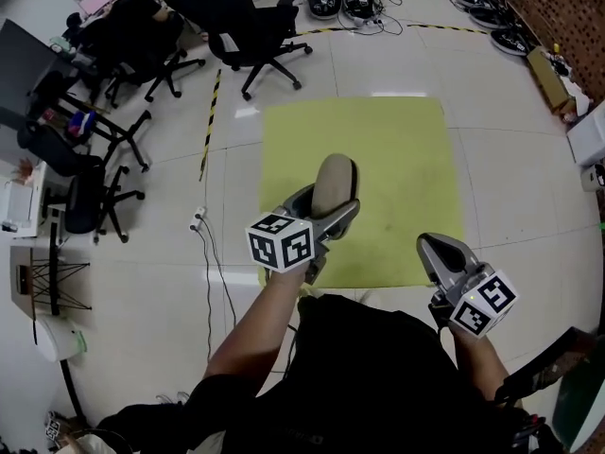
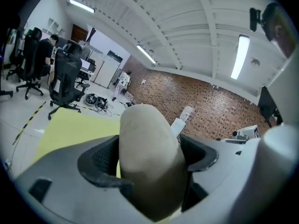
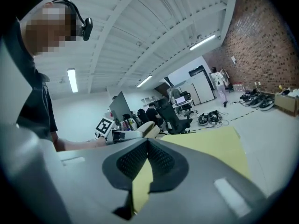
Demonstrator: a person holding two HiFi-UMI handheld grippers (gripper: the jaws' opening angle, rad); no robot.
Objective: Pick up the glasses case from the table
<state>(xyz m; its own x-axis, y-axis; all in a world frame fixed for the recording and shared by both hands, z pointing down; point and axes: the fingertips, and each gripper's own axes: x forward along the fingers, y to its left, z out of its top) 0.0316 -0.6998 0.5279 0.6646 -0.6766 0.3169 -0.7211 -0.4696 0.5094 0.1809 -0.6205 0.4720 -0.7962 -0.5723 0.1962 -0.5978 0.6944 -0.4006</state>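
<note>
Snugly, left gripper (image 1: pixel 331 204) jaws clamp glasses case (image 2: pixel 148 153).

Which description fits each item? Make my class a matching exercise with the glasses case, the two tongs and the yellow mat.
Column A
1. glasses case
2. left tongs
3. right tongs
4. yellow mat

Column B
a. square, lying flat
b. shut, holding nothing
c. beige, gripped between two jaws
d. clamped on the case

Pairs: 1-c; 2-d; 3-b; 4-a
</note>
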